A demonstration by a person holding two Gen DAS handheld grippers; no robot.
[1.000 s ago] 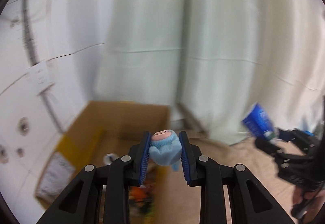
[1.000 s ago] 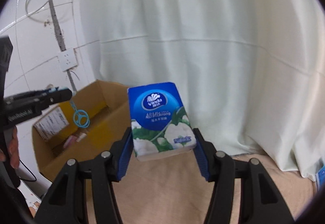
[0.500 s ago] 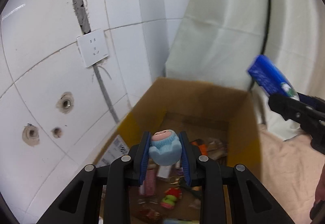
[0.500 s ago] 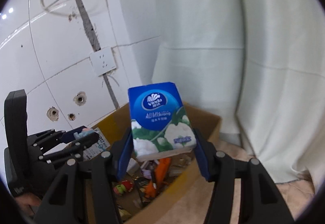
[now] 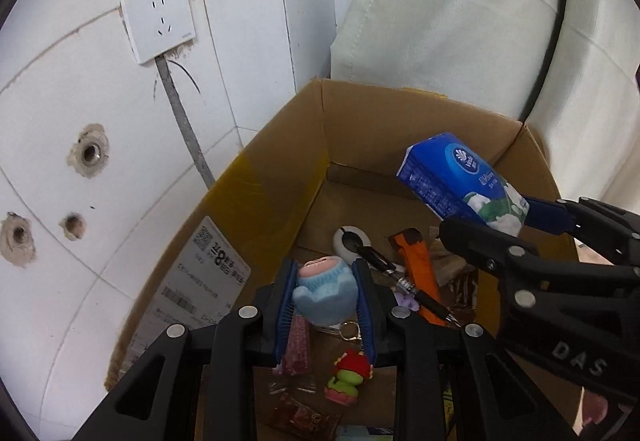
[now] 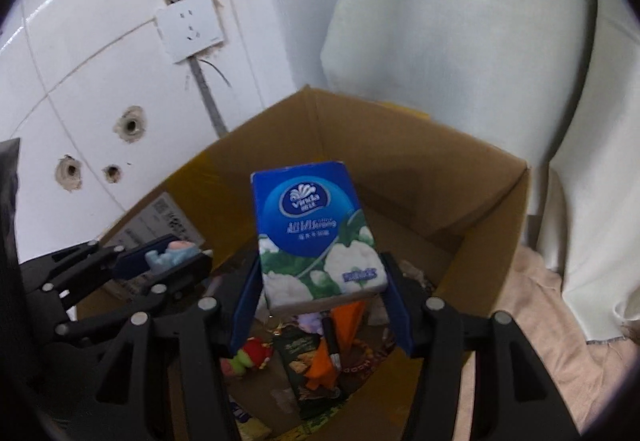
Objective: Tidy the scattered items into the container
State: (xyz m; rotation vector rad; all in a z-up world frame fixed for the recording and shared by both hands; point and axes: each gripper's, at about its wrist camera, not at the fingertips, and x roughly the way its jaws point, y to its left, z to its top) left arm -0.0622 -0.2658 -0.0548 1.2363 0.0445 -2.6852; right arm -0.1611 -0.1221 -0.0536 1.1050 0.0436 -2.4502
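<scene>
An open cardboard box point(image 5: 280, 177) point(image 6: 492, 209) stands in the corner against the tiled wall. My left gripper point(image 5: 325, 295) is shut on a small light-blue plush doll point(image 5: 324, 291) and hangs over the box's inside. My right gripper point(image 6: 320, 301) is shut on a blue tissue pack point(image 6: 316, 233), also above the box opening. In the left wrist view the tissue pack point(image 5: 460, 185) and the right gripper point(image 5: 504, 229) come in from the right. In the right wrist view the left gripper point(image 6: 168, 259) with the doll point(image 6: 172, 253) shows at the left.
Inside the box lie a pen point(image 5: 404, 285), an orange item point(image 5: 420, 273), a white round object point(image 5: 350, 241), a red-and-green toy point(image 5: 348, 375) and snack packets point(image 6: 308, 365). A wall socket point(image 5: 158, 25) and a white curtain point(image 5: 460, 21) stand behind. Beige cloth point(image 6: 532, 305) lies right of the box.
Both grippers have moved forward and tilted down over the box, so its inside now fills the views. The right gripper with the tissue pack has come closer to the left one.
</scene>
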